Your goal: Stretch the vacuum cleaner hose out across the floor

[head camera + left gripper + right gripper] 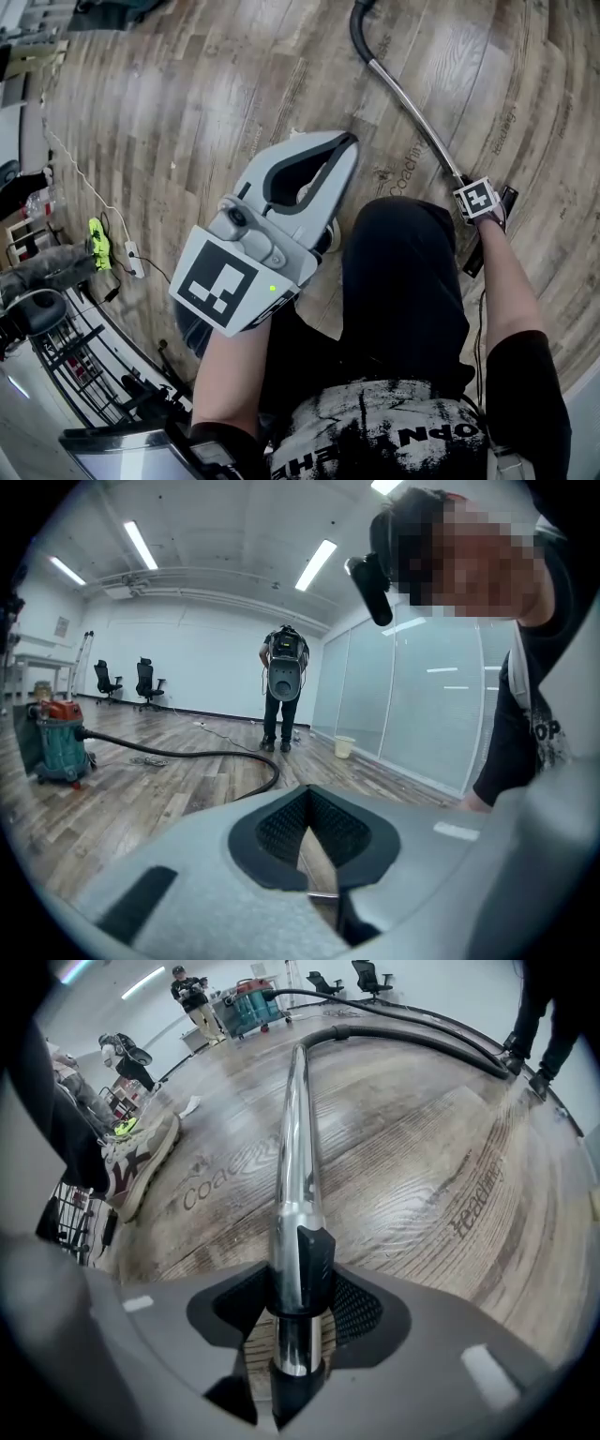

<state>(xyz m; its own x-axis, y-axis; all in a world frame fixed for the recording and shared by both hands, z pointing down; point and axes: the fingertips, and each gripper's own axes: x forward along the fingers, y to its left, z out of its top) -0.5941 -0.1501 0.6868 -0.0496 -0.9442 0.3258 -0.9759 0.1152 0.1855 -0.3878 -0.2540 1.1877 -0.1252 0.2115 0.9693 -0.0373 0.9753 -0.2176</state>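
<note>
Evidently the right gripper (pixel 298 1335) is clamped round the chrome wand (pixel 292 1147), which lies low over the wooden floor (pixel 422 1176). Beyond it the black hose (pixel 412 1042) bends away toward the vacuum cleaner (pixel 251 999) at the floor's far end. The left gripper (pixel 309 808) is closed on nothing. Next, I'd judge, the wand wants drawing away from the cleaner until that bend goes, with a firm grip on slick metal.

The metal tube (pixel 298 1147) lies between the jaws of the right claw (pixel 298 1312) and runs straight ahead of it along the floor (pixel 422 1176). At the tube's far end the hose (pixel 412 1041) bends right. The vacuum cleaner (pixel 251 1002) stands far ahead, left of the tube. Ahead of the left claw (pixel 309 829), the hose runs leftward across the floor to the cleaner, and a person (pixel 284 686) stands beyond it.
</note>
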